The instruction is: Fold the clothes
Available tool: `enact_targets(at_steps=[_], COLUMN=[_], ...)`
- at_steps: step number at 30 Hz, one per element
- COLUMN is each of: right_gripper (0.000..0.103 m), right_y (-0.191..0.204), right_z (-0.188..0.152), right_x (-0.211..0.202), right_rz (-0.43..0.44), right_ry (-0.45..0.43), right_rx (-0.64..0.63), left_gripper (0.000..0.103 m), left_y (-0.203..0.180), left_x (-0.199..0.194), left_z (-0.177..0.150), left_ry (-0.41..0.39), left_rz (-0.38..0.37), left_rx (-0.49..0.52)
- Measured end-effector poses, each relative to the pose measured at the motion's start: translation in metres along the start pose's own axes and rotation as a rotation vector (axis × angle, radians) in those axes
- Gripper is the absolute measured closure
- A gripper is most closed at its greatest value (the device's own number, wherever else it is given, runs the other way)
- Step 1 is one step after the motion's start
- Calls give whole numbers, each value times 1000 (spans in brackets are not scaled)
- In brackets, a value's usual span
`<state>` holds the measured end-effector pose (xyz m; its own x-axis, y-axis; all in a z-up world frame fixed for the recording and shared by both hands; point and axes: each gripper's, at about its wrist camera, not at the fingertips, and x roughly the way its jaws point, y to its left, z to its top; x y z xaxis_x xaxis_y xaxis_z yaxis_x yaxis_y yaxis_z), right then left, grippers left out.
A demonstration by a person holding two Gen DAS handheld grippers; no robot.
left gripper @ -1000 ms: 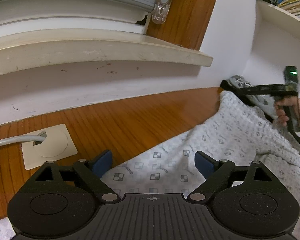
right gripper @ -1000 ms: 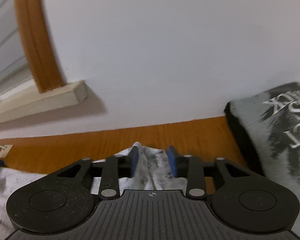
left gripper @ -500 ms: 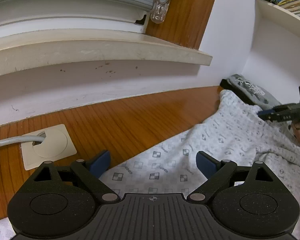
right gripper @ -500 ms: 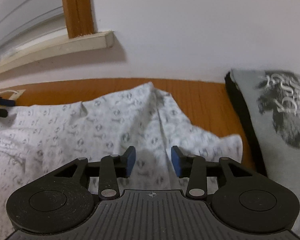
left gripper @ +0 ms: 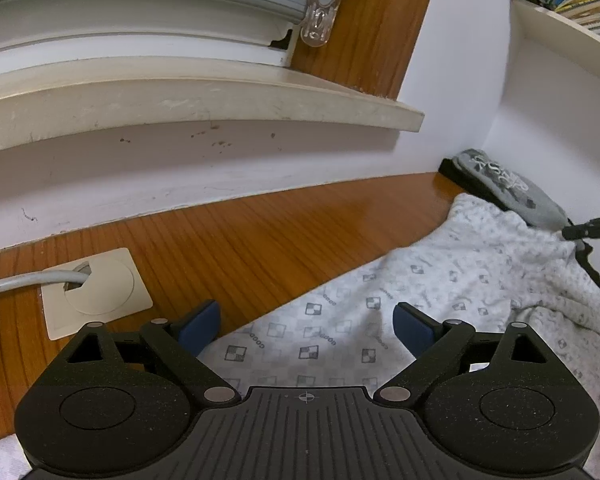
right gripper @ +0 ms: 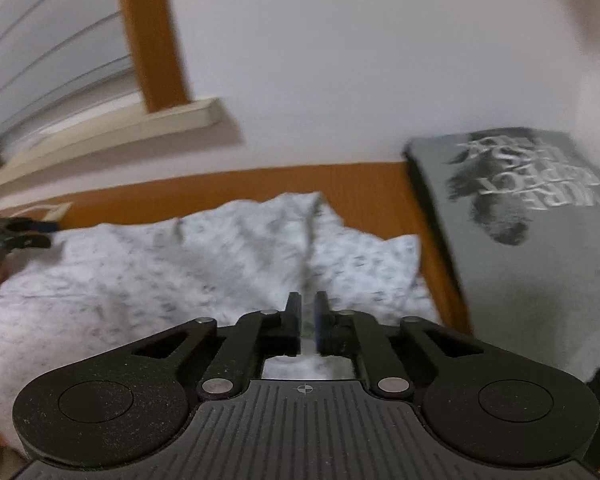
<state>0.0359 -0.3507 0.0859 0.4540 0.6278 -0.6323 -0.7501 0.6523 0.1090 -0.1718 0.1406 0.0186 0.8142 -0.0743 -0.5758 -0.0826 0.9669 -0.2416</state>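
A: Left wrist view. The left tongs (left gripper: 306, 326) are standing wide open, holding nothing, hovering over the near-left edge of the patterned white garment (left gripper: 440, 292). The garment is lying spread on the wooden desk (left gripper: 260, 240), running from the near edge toward the far-right corner.

B: Anything else on the desk?

A: A folded grey printed garment (left gripper: 508, 188) is sitting in the far-right corner, seemingly touching the white one. A cable grommet plate (left gripper: 100, 292) is lying toward the left edge. The right tongs (left gripper: 592, 230) are poking in at the right, cut off by the frame.

B: Right wrist view?

A: The right tongs (right gripper: 308, 314) are nearly closed, only a thin gap left. Whether fabric is pinched between them I cannot tell; the picture is blurring. The white garment (right gripper: 180, 264) is lying crumpled ahead, the grey garment (right gripper: 520, 216) just beside it along the right edge.

B: Step in hand?

A: My judgement: the garment is laid out and the first fold is being set up. The next move is calling for the left tongs to be lowering and closing on the near hem, then lifting it in step with the right.

B: Hidden parts?

A: The garment's near edge is disappearing under both tool bodies, so its type and full outline are staying unclear.
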Motion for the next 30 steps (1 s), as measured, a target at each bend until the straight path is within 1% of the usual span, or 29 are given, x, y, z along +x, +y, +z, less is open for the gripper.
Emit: enact_targets(at_steps=[2, 4, 7, 10, 14, 17, 21, 25, 27, 29, 30], right_gripper=[70, 66, 64, 57, 55, 52, 52, 50, 46, 41, 40], right_y=[-9, -15, -19, -17, -19, -8, 18, 41, 50, 53, 54], right_z=[1, -1, -7, -19, -40, -57, -74, -80, -81, -80, -81], right_x=[-8, -15, -21, -24, -37, -42, -38, -20, -10, -3, 0], right_rz=[0, 4, 12, 25, 21, 11, 15, 31, 10, -3, -12], right_ry=[-46, -75, -87, -86, -95, -90, -72, -63, -59, -66, -69], right_rx=[43, 66, 83, 71, 62, 45, 15, -21, -55, -60, -64], left_gripper=[6, 5, 5, 5, 4, 4, 4, 4, 4, 5, 6], left_y=[0, 0, -1, -2, -2, -2, -5, -11, -12, -13, -14], left_x=[0, 0, 0, 0, 0, -1, -2, -4, -5, -6, -7], left_z=[0, 0, 0, 0, 0, -1, -1, -2, -2, -2, -2], left_ry=[0, 0, 1, 1, 2, -4, -11, -23, -32, -39, -42], left_rz=[-2, -2, 2, 11, 9, 7, 6, 13, 14, 15, 14], left_rx=[-1, -4, 0, 3, 8, 11, 31, 67, 74, 88, 94])
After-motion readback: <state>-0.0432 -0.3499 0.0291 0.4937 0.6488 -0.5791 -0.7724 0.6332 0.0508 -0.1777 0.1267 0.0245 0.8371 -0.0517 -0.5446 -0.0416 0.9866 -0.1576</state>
